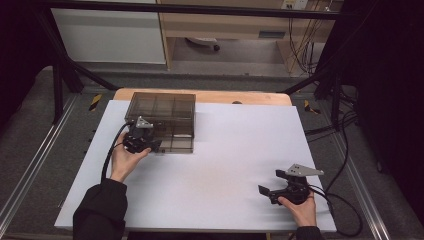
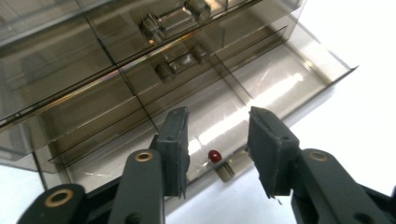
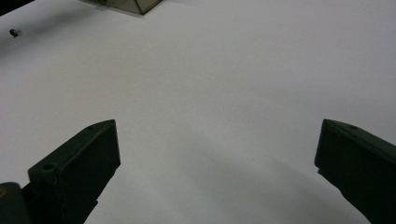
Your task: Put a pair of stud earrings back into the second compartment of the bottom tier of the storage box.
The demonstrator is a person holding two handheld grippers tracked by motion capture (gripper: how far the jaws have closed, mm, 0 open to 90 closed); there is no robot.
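left gripper [image 2: 218, 151] jaws apart, empty | drawer [image 2: 261, 100] handle [image 2: 226, 170] between my tips, guessing light, slick plastic, pinch there | right gripper [image 3: 217, 172] spread wide, idle

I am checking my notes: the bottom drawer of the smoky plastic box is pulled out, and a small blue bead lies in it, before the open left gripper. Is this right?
Not quite: the bead is red, not blue, as the left gripper view shows. The rest holds: the drawer of the box is pulled out, before the open left gripper.

Bare white table [image 1: 225, 165] between claws; smoky drawer box [image 1: 165, 107] blocking far-left corner.
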